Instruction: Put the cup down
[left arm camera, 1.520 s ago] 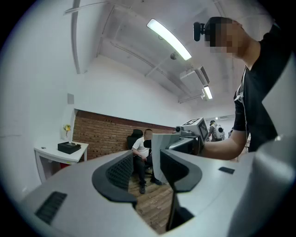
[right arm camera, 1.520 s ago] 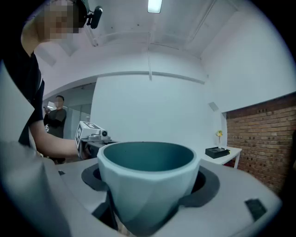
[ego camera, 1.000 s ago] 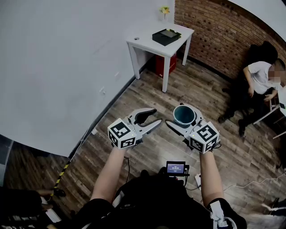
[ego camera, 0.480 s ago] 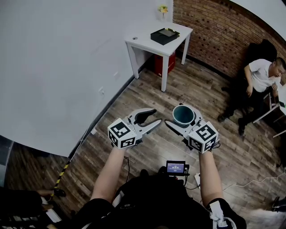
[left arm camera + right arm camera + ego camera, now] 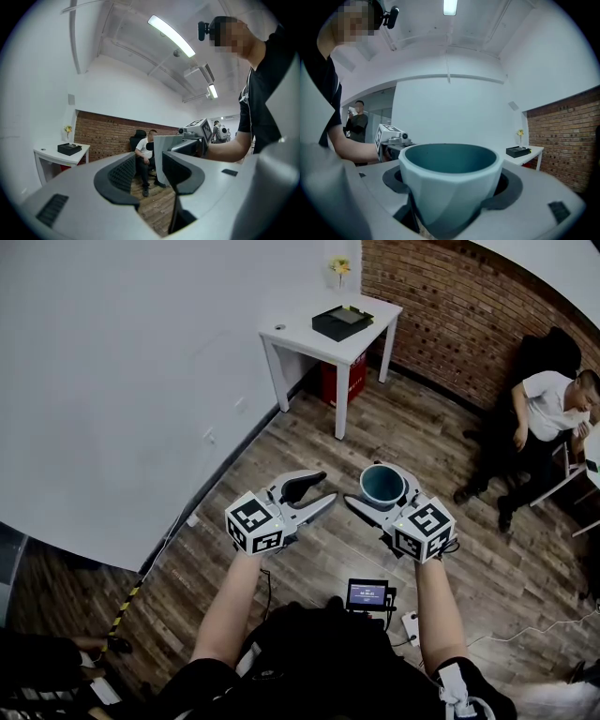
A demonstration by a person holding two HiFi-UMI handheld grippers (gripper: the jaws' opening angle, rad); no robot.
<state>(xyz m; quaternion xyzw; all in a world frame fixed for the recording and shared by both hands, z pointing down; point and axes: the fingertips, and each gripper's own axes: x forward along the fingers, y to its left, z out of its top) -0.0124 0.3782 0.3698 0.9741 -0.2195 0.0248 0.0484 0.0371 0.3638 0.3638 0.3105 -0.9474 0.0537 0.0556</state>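
Observation:
A faceted cup (image 5: 382, 483), pale blue-grey outside and dark teal inside, stands upright between the jaws of my right gripper (image 5: 379, 491), which is shut on its sides. It is held in the air above the wooden floor. In the right gripper view the cup (image 5: 449, 187) fills the middle of that gripper (image 5: 451, 182), with dark pads pressing on both sides. My left gripper (image 5: 308, 490) hovers just left of it, open and empty. In the left gripper view the jaws of this gripper (image 5: 152, 165) stand apart, and the cup (image 5: 161, 157) shows beyond them.
A white table (image 5: 305, 330) stands far ahead against the white wall, carrying a black box (image 5: 342, 322) and a small flower vase (image 5: 338, 270); a red bin (image 5: 337, 382) sits under it. A person (image 5: 548, 418) sits at the right by the brick wall. A small screen device (image 5: 367, 593) lies near my feet.
Both grippers keep their pose and the cup stays held. The head view has drifted a little, so the table now sits slightly further left.

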